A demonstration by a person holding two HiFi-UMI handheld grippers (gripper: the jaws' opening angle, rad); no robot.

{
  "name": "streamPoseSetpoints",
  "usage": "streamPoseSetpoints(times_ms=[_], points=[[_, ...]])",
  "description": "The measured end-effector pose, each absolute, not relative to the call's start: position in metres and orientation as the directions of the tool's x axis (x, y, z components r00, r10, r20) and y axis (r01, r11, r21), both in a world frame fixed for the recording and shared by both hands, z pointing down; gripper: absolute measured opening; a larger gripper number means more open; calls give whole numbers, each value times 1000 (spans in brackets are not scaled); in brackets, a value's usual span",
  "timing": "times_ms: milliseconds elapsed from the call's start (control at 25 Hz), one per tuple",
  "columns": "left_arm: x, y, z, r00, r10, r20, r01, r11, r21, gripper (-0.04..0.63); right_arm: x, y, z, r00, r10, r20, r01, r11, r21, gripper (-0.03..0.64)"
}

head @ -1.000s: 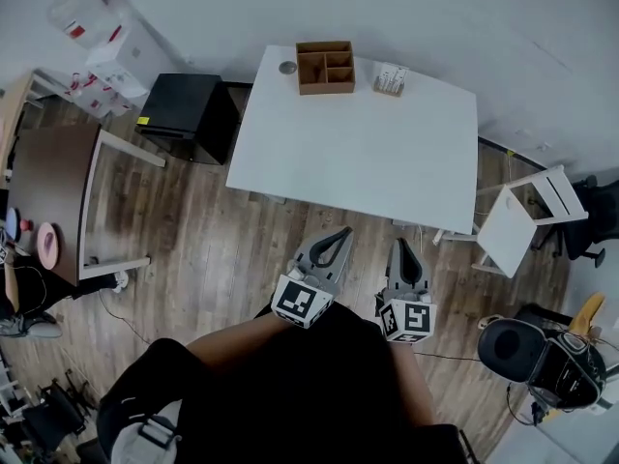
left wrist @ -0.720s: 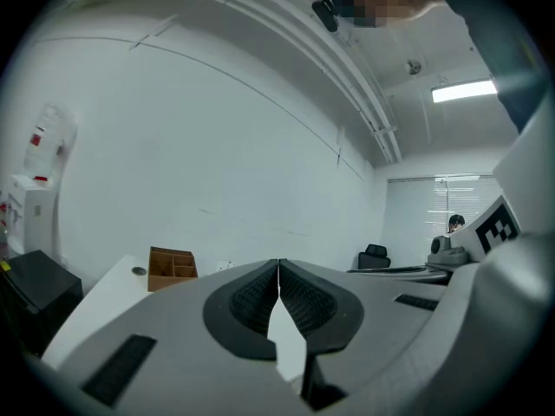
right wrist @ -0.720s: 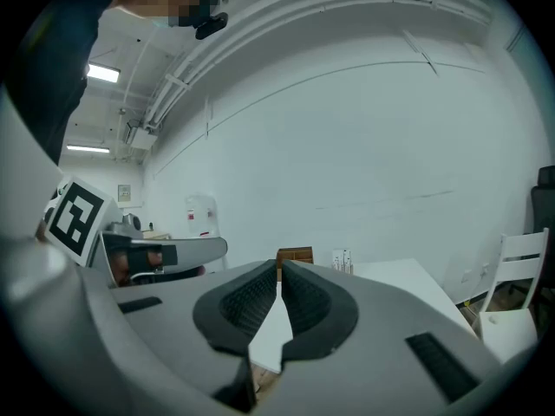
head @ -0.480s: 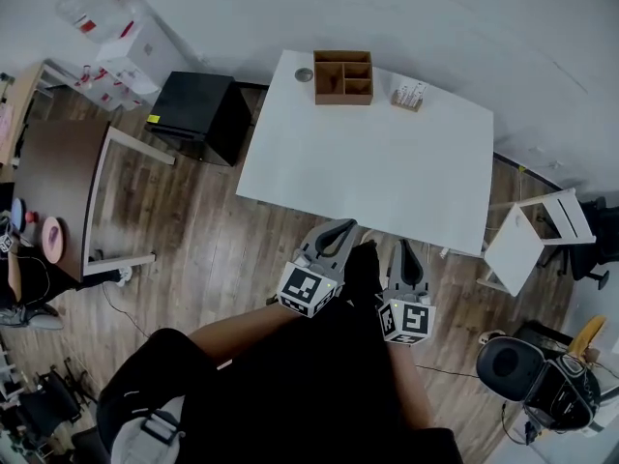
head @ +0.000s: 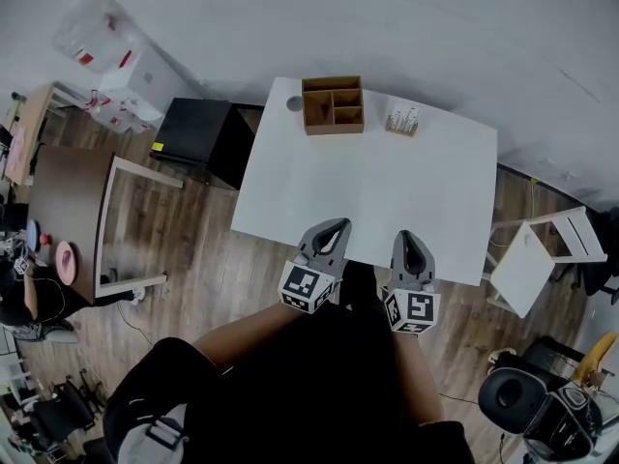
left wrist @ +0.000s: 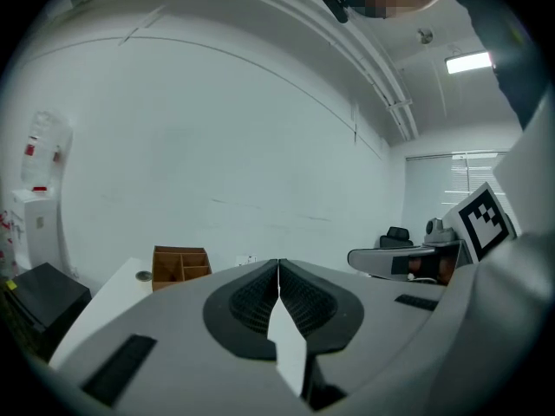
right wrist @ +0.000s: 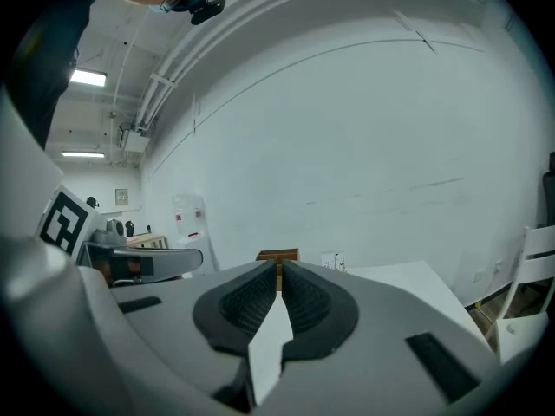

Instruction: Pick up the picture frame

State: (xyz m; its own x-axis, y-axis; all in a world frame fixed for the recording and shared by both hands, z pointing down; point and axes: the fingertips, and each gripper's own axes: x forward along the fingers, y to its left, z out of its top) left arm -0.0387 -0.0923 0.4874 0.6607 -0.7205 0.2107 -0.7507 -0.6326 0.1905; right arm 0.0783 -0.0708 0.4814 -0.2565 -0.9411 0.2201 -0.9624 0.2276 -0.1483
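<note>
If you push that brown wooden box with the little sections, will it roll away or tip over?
Probably neither: the wooden box looks low, wide and flat-bottomed on the white table, so it should slide. Its compartments look empty, so it is likely light and stiff.

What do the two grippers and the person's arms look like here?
Both the left gripper and right gripper are grey, tapering to a point, with black ribbed pads inside the jaws. Each carries a white cube with black square markers at its rear. The person wears a black top; the forearms are bare.
</note>
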Motion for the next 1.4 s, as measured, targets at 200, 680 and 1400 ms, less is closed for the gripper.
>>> streamPoseSetpoints(times_ms=[200,680,1400], points=[[-2,-154,509,620,-734,278,-784,-595,177,15,114,-128,496,-262,-928,264,-962,228,-152,37],[50,-278,572,603,-729,323,-796,-579,179,15,155,-247,562,-310,-880,361,-950,277,-143,37],[96,-393,670,622,-680,389,-778,-595,203,78,196,-370,663,-253,-849,463,-967,221,-124,38]])
